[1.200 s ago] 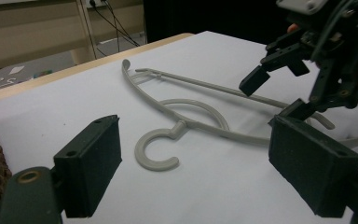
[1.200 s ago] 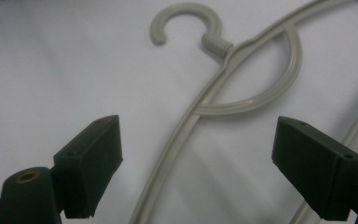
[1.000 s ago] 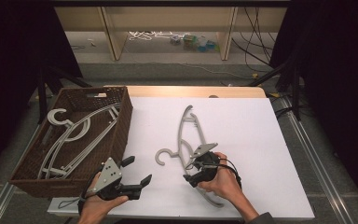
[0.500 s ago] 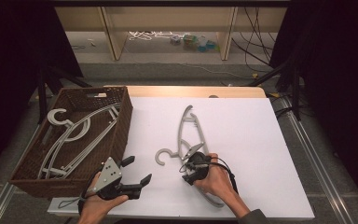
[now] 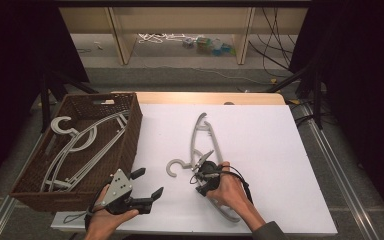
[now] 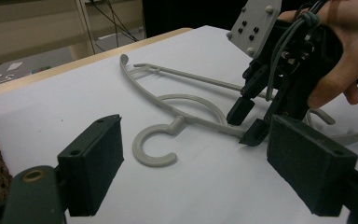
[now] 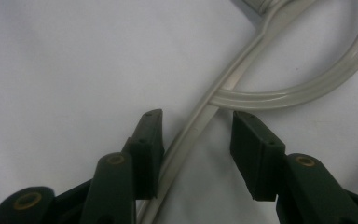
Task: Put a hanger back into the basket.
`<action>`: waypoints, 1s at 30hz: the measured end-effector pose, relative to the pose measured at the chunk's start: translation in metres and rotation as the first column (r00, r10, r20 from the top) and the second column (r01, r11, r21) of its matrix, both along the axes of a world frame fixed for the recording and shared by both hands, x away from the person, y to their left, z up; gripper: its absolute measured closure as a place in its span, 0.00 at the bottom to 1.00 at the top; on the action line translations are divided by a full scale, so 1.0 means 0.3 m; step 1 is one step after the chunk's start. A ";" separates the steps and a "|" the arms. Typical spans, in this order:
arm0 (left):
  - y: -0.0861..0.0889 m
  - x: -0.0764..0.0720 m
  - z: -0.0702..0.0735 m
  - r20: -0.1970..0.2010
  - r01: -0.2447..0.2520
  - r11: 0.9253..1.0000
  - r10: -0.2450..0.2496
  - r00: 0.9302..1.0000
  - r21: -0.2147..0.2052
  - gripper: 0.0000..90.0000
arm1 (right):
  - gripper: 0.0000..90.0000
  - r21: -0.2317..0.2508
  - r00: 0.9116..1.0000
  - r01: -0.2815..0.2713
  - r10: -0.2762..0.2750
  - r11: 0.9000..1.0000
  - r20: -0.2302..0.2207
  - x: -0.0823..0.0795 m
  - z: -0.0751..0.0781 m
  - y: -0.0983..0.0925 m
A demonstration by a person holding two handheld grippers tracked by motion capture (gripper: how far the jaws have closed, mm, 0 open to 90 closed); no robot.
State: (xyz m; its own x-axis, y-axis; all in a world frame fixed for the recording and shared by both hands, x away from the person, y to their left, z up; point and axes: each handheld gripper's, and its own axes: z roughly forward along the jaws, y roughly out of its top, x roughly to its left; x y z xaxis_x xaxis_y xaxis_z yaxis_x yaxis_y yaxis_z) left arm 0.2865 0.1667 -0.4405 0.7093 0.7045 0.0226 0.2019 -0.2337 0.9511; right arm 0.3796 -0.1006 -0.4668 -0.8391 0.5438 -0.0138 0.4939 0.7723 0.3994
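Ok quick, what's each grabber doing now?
Left gripper: open, empty.
Right gripper: open, jaws just closing around the grey plastic clothes hanger, pads not pressing yet.

A hanger [image 5: 202, 150] lies mid-tabletop [image 5: 280, 150], right of a basket [image 5: 130, 125] holding more hangers [image 5: 80, 145], with the right tool [image 5: 200, 172] over its neck and the left tool [image 5: 147, 187] nearer the front edge.

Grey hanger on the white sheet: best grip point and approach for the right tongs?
Grip the thin shoulder bar of the hanger just below the hook's neck, from above. It lies flat, so only the slim bar fits between the pads. The right tongs, which have just been closing, already straddle it, not yet pressing.
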 end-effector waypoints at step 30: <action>0.010 -0.002 -0.002 -0.005 -0.004 1.000 0.004 1.000 0.021 0.24 | 0.92 -0.059 0.989 -0.147 0.146 0.987 -0.026 -0.002 0.021 -0.035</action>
State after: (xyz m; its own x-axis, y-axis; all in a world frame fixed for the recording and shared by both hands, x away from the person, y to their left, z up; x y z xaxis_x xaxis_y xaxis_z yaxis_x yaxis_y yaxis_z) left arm 0.2857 0.1697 -0.4412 0.7064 0.7070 0.0338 0.2077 -0.2526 0.9450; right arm 0.3790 -0.1113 -0.4606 -0.9100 0.4139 -0.0239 0.3820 0.8594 0.3398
